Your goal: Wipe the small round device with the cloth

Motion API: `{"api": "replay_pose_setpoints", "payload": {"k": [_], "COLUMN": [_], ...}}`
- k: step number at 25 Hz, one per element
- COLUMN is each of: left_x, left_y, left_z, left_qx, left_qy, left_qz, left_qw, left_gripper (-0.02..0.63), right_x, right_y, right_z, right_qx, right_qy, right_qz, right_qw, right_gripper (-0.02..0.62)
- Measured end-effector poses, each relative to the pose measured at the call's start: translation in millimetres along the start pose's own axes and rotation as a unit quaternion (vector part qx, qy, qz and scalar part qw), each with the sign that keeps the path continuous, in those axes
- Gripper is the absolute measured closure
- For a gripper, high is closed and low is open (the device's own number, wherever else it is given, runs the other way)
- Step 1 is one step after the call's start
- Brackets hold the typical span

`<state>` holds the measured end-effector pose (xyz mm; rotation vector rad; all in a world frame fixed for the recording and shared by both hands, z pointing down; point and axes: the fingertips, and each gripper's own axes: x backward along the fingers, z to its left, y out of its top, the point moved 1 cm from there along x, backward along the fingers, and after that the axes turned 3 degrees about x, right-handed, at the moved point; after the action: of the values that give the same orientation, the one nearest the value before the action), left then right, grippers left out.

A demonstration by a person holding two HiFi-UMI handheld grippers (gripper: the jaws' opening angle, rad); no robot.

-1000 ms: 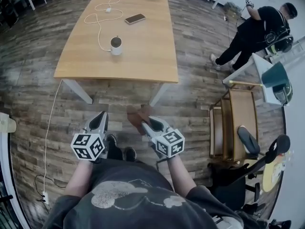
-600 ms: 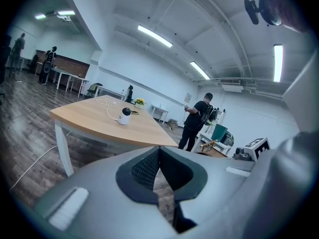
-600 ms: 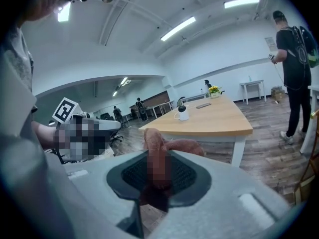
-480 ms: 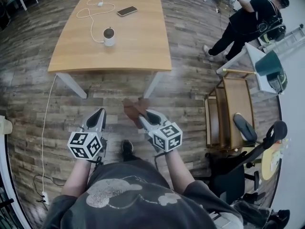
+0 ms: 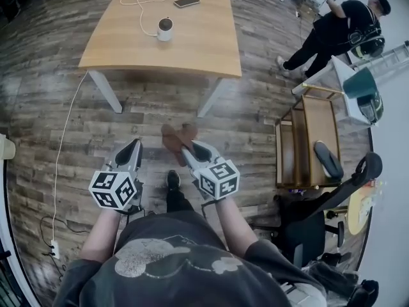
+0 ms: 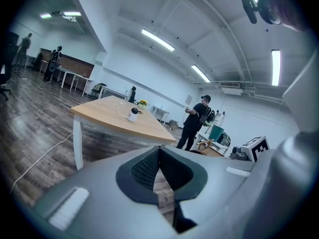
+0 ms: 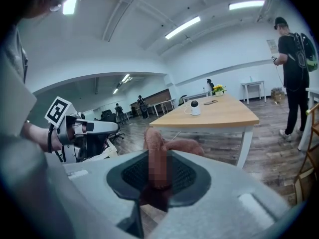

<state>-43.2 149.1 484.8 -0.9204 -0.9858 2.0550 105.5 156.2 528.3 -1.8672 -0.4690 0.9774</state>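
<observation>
Brown cloth (image 5: 174, 139) clamped in right hand-held gripper (image 5: 189, 151); left hand-held gripper (image 5: 132, 148) closed; table (image 5: 192, 50) ahead.

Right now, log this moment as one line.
stage: wipe not begun | left gripper: shut, empty | right gripper: shut on cloth | small round device: on table, apart from cloth

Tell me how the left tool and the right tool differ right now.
The right tool grips a brown cloth; the left tool holds nothing. The left tool's jaws meet; the right tool's jaws sandwich the cloth. Both are held low, short of the table.
</observation>
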Motion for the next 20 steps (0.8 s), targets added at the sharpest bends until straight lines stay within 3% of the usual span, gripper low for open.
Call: {"api": "replay_pose_setpoints", "payload": {"k": [14, 20], "left_x": [115.7, 142.1], "left_y": [-51.7, -61.7], "left_z": [-2.4, 1.8], "left_qx": [0.012, 0.011], "left_qy": [-0.011, -0.011], "left_qz": [0.003, 0.006], "left_qw": [0.9999, 0.9999], "left_gripper": [0.588, 0.588], "right_x": [65.6, 79.4], "right_y": [-65.1, -72.9], "right_z": [95.0, 114.2], "right_qx": [-0.005, -0.004], "right_qy": [-0.031, -0.043], "right_qz": [0.018, 0.015], "right_qw": [0.999, 0.999], "right_gripper": [0.52, 0.52]}}
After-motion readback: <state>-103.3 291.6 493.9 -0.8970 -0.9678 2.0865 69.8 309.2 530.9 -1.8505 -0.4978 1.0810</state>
